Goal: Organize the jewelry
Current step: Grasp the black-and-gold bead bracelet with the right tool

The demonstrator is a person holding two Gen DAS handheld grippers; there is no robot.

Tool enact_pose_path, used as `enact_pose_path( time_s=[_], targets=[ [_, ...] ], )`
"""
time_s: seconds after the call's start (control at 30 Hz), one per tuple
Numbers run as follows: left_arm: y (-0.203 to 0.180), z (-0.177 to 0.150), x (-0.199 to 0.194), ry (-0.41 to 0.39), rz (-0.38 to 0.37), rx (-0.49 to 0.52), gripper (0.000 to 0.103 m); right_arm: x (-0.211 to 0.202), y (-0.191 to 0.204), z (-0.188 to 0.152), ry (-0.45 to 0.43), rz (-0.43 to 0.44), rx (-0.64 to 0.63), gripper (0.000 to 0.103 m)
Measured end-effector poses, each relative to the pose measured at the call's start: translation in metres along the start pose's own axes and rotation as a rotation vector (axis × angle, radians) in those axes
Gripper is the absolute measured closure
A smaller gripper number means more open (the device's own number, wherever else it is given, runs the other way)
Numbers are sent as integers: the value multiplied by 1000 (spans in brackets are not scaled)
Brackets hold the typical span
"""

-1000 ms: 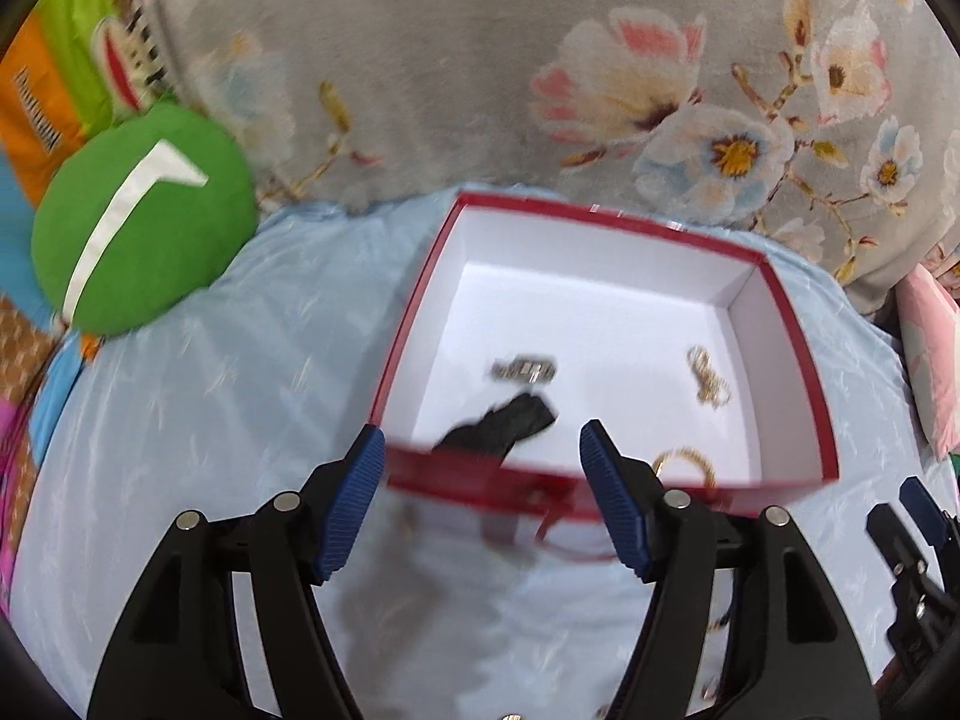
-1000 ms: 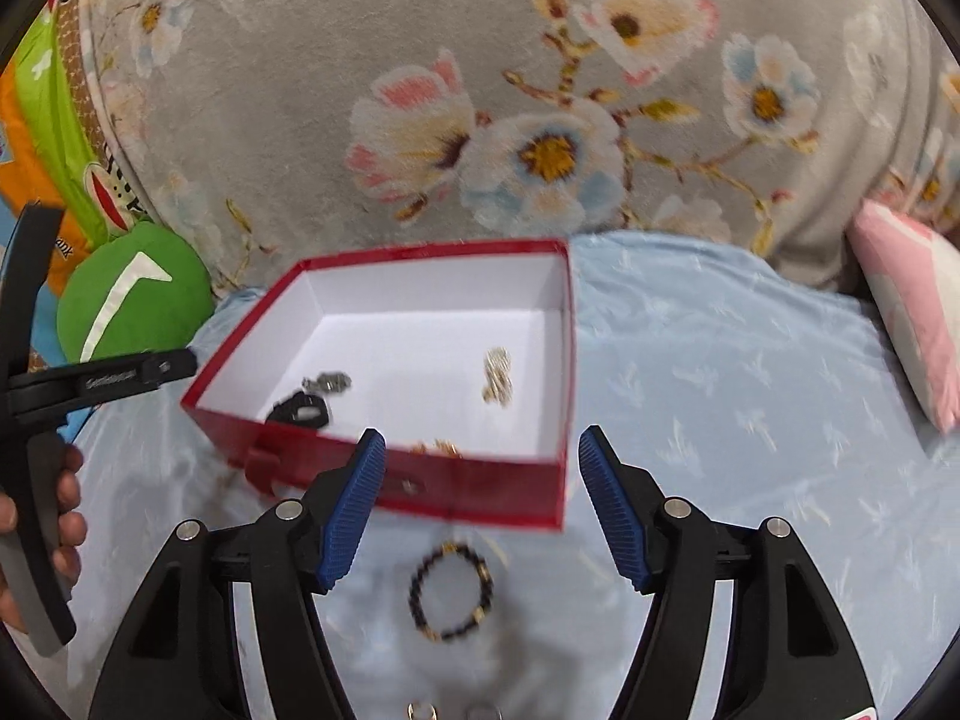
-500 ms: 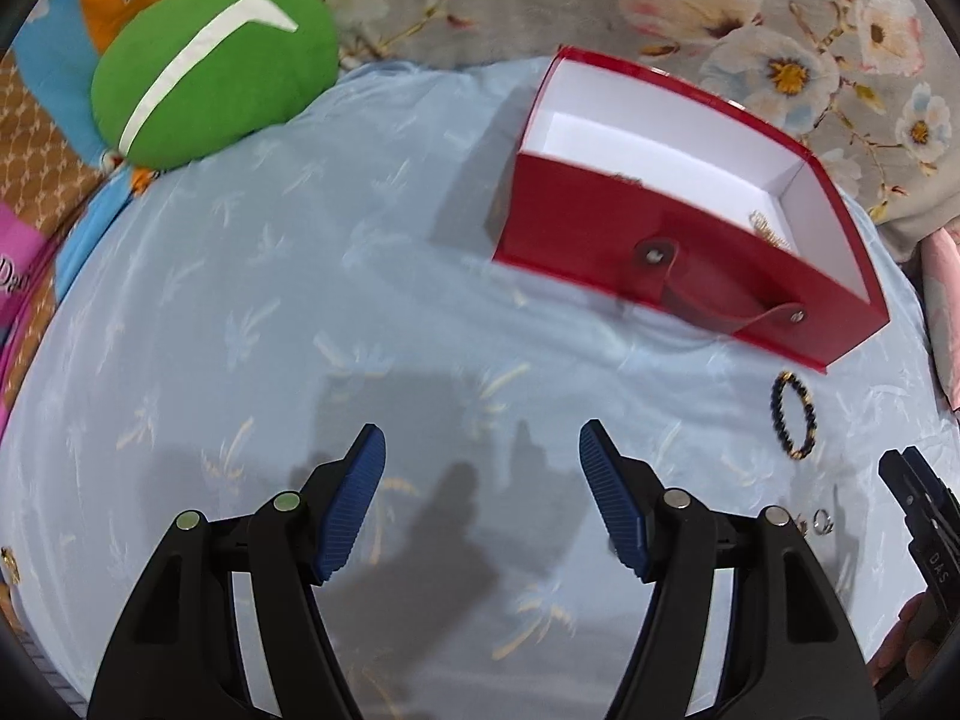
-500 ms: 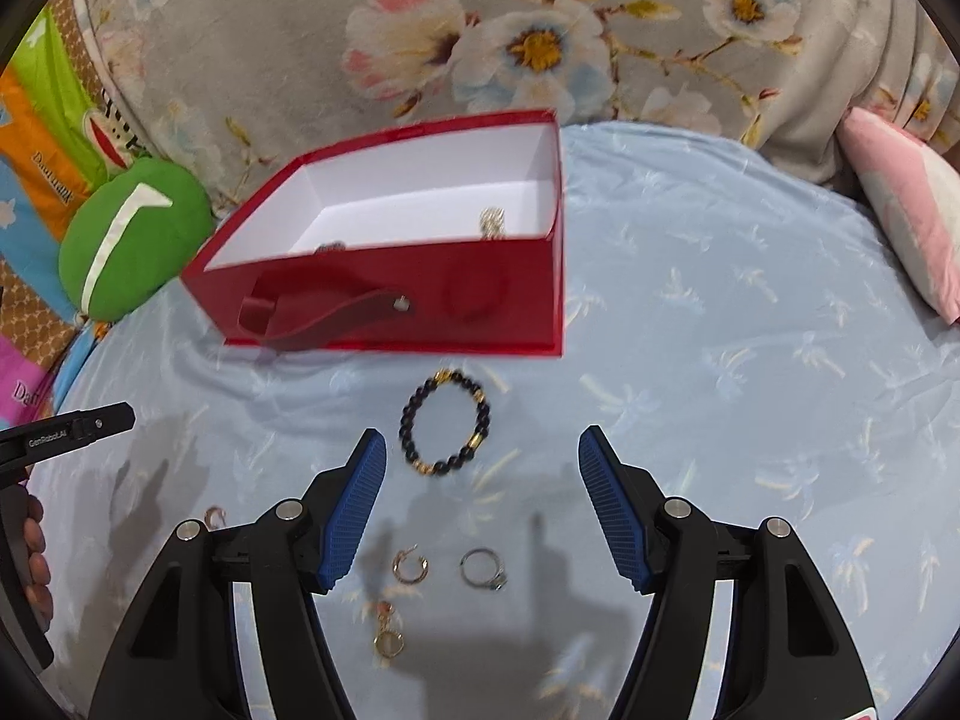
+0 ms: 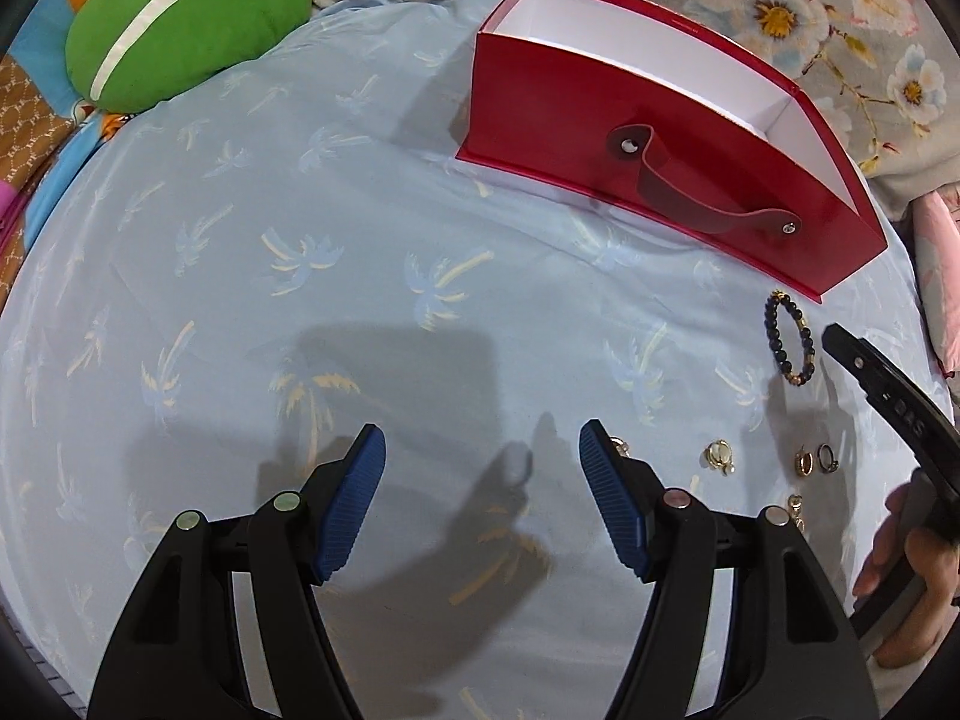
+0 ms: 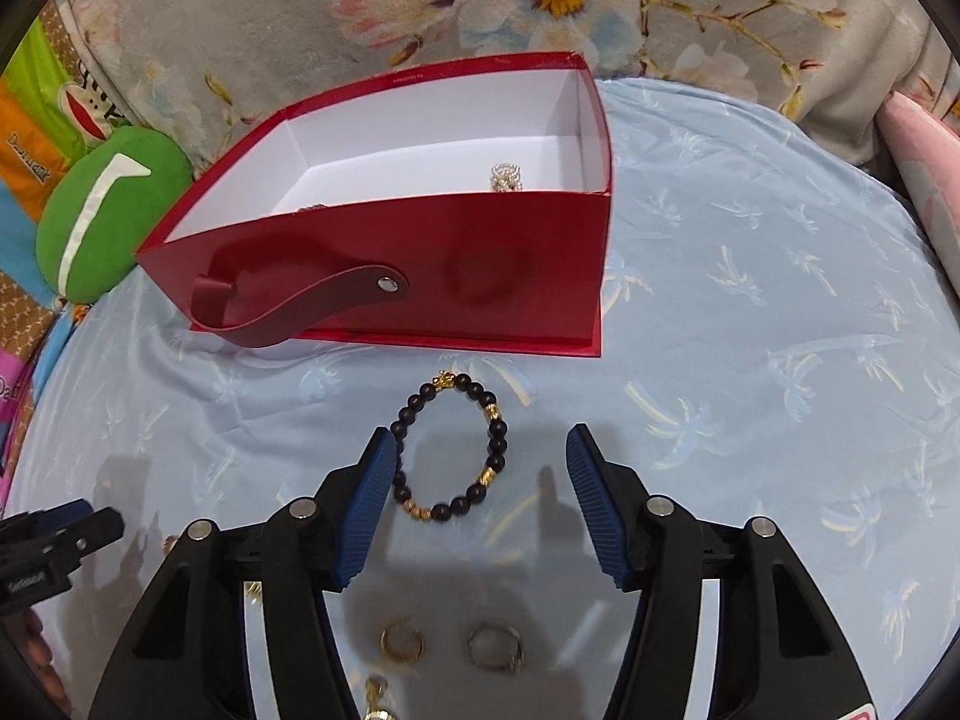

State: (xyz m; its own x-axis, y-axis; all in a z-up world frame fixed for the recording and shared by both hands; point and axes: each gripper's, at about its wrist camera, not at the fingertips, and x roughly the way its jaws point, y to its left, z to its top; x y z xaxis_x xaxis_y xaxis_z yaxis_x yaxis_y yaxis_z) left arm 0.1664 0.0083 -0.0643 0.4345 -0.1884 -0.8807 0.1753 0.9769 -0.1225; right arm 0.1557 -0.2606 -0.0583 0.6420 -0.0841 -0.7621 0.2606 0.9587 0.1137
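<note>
A red box (image 6: 420,264) with a white inside and a strap handle stands on the blue sheet; it also shows in the left wrist view (image 5: 648,180). A pearl piece (image 6: 507,176) lies inside it. A black and gold bead bracelet (image 6: 450,450) lies in front of the box, also in the left wrist view (image 5: 789,345). My right gripper (image 6: 477,495) is open, low over the bracelet's near side. A gold ring (image 6: 402,642) and a silver ring (image 6: 495,648) lie under it. My left gripper (image 5: 483,501) is open and empty over bare sheet. Small earrings (image 5: 720,456) lie to its right.
A green cushion (image 5: 180,18) lies at the far left, also in the right wrist view (image 6: 102,210). A floral grey blanket (image 6: 540,0) rises behind the box. A pink pillow (image 6: 924,144) sits at the right edge.
Both grippers have pulled back from over the box and dropped toward the sheet. The right one now sits closer over the bracelet. Both stay open.
</note>
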Motion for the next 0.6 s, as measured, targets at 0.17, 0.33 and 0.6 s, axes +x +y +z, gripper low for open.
enact_pose_path(
  time_s=[0.17, 0.33, 0.6],
  targets=[
    [7, 0, 3, 8, 6, -14, 38, 20, -1, 5, 32, -25, 5, 60],
    [7, -2, 6, 15, 6, -11, 38, 32, -2, 0, 59, -33, 10, 74],
    [1, -4, 11, 32, -9, 9, 38, 25, -5, -5, 44, -66, 4, 96]
  ],
)
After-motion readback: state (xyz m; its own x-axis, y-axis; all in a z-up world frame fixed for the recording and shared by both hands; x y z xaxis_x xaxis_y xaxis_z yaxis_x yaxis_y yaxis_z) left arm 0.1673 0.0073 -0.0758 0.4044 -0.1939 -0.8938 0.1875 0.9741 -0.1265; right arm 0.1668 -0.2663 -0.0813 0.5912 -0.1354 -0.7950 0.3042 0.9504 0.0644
